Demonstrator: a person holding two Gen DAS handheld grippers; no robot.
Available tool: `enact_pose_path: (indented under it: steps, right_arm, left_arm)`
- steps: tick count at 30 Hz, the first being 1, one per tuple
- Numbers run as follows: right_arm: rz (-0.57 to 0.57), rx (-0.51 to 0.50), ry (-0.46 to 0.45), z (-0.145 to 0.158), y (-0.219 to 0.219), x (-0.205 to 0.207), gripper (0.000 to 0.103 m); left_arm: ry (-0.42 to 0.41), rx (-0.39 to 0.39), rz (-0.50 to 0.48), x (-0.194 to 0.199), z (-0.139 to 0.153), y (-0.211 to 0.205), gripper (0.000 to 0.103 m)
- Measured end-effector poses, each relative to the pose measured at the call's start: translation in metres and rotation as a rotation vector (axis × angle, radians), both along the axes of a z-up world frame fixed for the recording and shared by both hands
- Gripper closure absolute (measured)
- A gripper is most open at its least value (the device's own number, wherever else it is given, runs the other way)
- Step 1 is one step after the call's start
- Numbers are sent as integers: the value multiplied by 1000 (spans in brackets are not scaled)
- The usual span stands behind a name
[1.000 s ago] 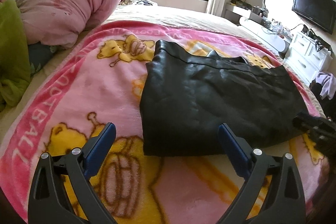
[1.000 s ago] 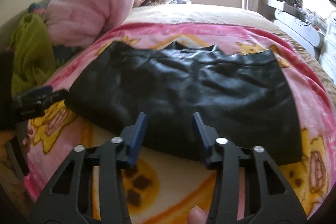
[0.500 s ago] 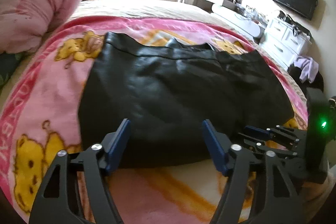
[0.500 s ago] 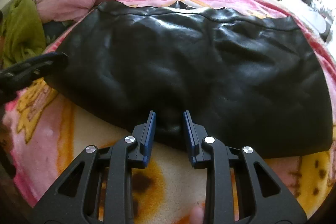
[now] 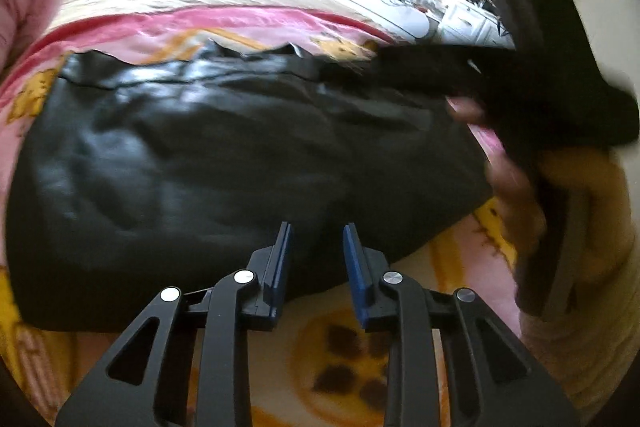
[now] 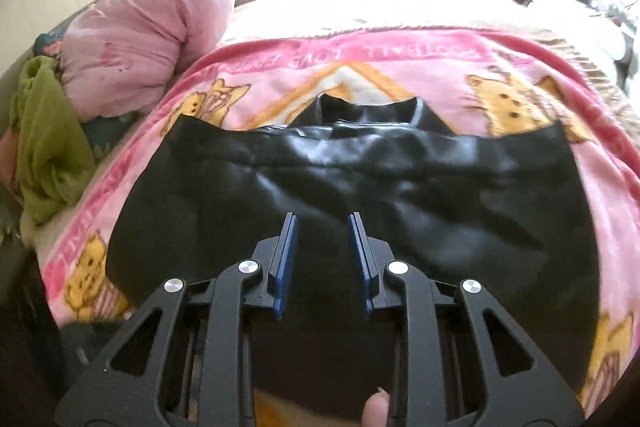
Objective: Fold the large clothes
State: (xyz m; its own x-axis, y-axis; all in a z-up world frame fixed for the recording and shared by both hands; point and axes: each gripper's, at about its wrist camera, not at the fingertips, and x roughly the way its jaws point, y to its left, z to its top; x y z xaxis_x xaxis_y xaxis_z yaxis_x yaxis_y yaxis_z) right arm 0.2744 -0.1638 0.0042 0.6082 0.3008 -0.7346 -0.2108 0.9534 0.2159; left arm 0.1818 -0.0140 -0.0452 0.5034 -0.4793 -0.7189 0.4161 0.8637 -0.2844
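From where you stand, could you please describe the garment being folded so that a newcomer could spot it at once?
Start at the bed's pink cartoon-bear blanket, spread below the rolled pink quilt and the green cloth. The black garment lies flat across its middle. It is the only dark, shiny, leather-like thing among soft, bright fabrics.

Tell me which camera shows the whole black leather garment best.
The right wrist view: the black leather garment lies sharp, with its far edge and both sides visible on the pink cartoon blanket. The left wrist view shows it blurred, its right end hidden behind the other gripper and hand.
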Motion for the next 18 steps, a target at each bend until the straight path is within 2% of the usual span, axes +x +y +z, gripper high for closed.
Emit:
enact_pose_path:
  steps: [3,6,10,14,18]
  right_arm:
    - [16,-24,40,-7,14,29,83]
    - [-9,-55,89,-23,22,59,83]
    - [-39,-95,199,-57,27,86,84]
    - [-50,-149,195,-67,34,88,84]
    - [-41,-126,192,-63,30,88,84]
  left_arm:
    - [43,35,8,9,-19,-6,78]
    - [78,-20,20,14,-27,2,77]
    - [77,-31,16,14,-30,5,77]
    - [75,-41,25,15,-33,8,77]
    - [83,-67,22,14,-33,12,77]
